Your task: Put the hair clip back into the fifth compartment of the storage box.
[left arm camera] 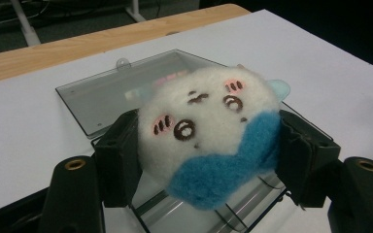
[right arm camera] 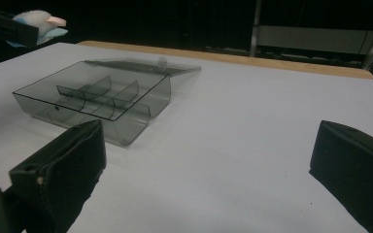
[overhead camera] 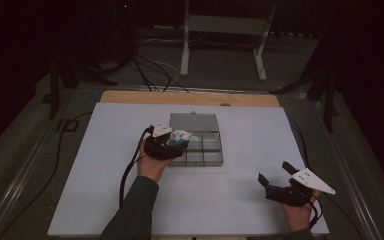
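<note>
A white plush toy [left arm camera: 209, 131] with a stitched face and a blue lower part is squeezed between the two black jaws of my left gripper [left arm camera: 209, 160]. In the high view my left gripper [overhead camera: 172, 142] holds the plush toy [overhead camera: 179, 138] just above the left side of a clear grey compartment box [overhead camera: 202, 150], whose lid [overhead camera: 194, 122] lies open behind it. The box [right arm camera: 97, 97] has several dividers and looks empty in the right gripper view. My right gripper [overhead camera: 275, 172] stands open near the table's front right, nothing between its jaws [right arm camera: 209, 160].
The box sits on a white sheet [overhead camera: 130, 200] over a wooden table [overhead camera: 130, 96]. Black cables [overhead camera: 130, 172] trail from the left gripper. A white metal stand [overhead camera: 220, 25] and floor cables [overhead camera: 150, 70] lie beyond the far edge.
</note>
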Action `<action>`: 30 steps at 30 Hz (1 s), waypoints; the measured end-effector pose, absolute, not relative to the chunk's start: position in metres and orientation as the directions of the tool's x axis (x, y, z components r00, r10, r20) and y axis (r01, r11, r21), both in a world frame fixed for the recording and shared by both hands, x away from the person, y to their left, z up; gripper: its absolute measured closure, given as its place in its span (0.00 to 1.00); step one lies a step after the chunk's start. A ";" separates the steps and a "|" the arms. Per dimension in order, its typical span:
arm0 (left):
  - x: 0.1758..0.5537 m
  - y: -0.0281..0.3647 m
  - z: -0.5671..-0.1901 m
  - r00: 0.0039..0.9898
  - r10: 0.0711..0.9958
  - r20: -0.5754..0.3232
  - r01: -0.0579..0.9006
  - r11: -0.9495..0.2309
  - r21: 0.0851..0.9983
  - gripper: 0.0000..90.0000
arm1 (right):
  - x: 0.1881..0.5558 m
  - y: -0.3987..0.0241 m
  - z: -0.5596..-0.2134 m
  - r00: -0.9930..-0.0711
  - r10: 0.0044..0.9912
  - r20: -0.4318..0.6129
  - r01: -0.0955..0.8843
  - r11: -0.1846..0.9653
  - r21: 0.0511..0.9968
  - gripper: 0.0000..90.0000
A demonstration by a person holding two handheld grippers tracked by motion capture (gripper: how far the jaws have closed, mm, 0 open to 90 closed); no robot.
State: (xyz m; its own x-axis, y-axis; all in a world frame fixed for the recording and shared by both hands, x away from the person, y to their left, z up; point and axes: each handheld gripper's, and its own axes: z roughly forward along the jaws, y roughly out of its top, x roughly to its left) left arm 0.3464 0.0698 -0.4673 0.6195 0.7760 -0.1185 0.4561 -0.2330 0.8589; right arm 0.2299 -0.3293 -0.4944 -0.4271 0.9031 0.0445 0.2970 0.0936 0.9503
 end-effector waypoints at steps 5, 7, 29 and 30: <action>0.347 0.066 -0.469 0.621 0.775 -0.117 0.458 -0.237 0.856 0.38 | 0.230 -0.329 -0.494 -0.427 0.903 0.044 0.297 0.094 0.950 0.00; 0.348 0.064 -0.470 0.622 0.774 -0.120 0.459 -0.237 0.856 0.38 | 0.230 -0.329 -0.494 -0.427 0.903 0.045 0.296 0.093 0.950 0.00; 0.349 0.046 -0.480 0.632 0.765 -0.123 0.472 -0.254 0.845 0.38 | 0.229 -0.330 -0.494 -0.426 0.904 0.044 0.294 0.093 0.951 0.00; 0.349 0.045 -0.481 0.632 0.765 -0.123 0.473 -0.255 0.843 0.38 | 0.229 -0.330 -0.494 -0.425 0.904 0.044 0.294 0.092 0.951 0.00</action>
State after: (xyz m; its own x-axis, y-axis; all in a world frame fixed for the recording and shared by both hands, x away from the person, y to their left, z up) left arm 0.3489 0.0453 -0.4806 0.6321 0.7651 -0.1229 0.4727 -0.2551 0.8435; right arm 0.2291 -0.3303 -0.4939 -0.4254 0.9040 0.0439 0.2937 0.0920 0.9515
